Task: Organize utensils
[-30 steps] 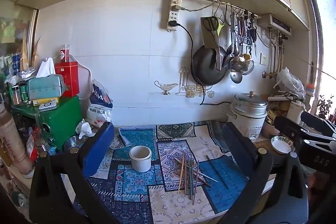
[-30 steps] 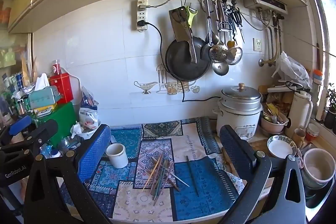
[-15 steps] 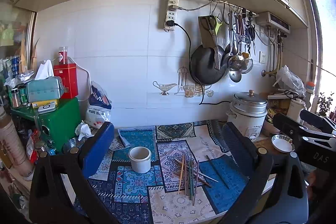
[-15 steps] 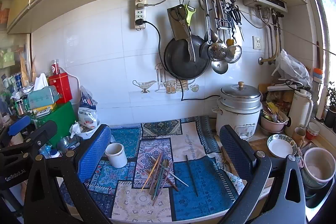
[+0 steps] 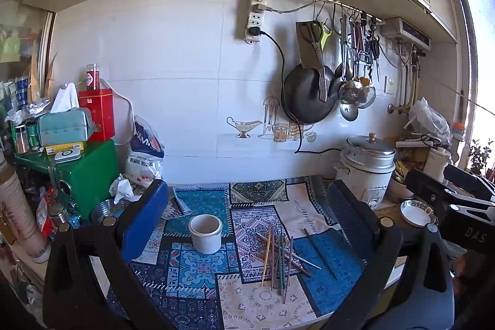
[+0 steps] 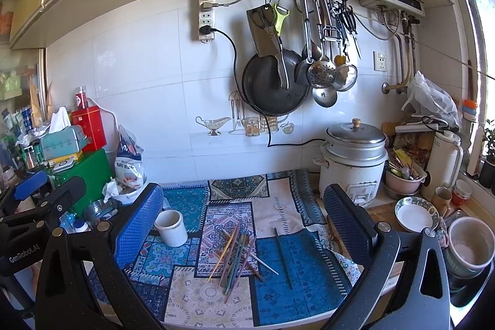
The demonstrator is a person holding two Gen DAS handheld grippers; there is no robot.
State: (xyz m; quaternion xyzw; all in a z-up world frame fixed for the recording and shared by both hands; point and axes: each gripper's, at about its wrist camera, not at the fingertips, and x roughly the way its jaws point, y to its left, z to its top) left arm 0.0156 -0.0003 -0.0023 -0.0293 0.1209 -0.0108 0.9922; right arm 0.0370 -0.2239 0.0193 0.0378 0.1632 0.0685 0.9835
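Note:
Several chopsticks (image 5: 280, 257) lie in a loose pile on the patterned cloth (image 5: 201, 268), with one dark chopstick (image 5: 320, 252) apart to the right. A white ceramic cup (image 5: 205, 232) stands upright left of the pile. The pile (image 6: 236, 254), the single chopstick (image 6: 283, 255) and the cup (image 6: 171, 227) also show in the right wrist view. My left gripper (image 5: 247, 218) is open and empty, held high and back from the counter. My right gripper (image 6: 244, 218) is open and empty too, at a similar height to the right.
A rice cooker (image 6: 352, 163) stands at the back right, with bowls (image 6: 416, 214) and a thermos (image 6: 444, 163) beside it. A green box (image 5: 83, 172), a tissue box and a bag crowd the left. Pans and ladles (image 6: 321, 73) hang on the wall.
Both views have shifted slightly; the grippers drifted a little, still open and empty. Nothing on the counter has moved.

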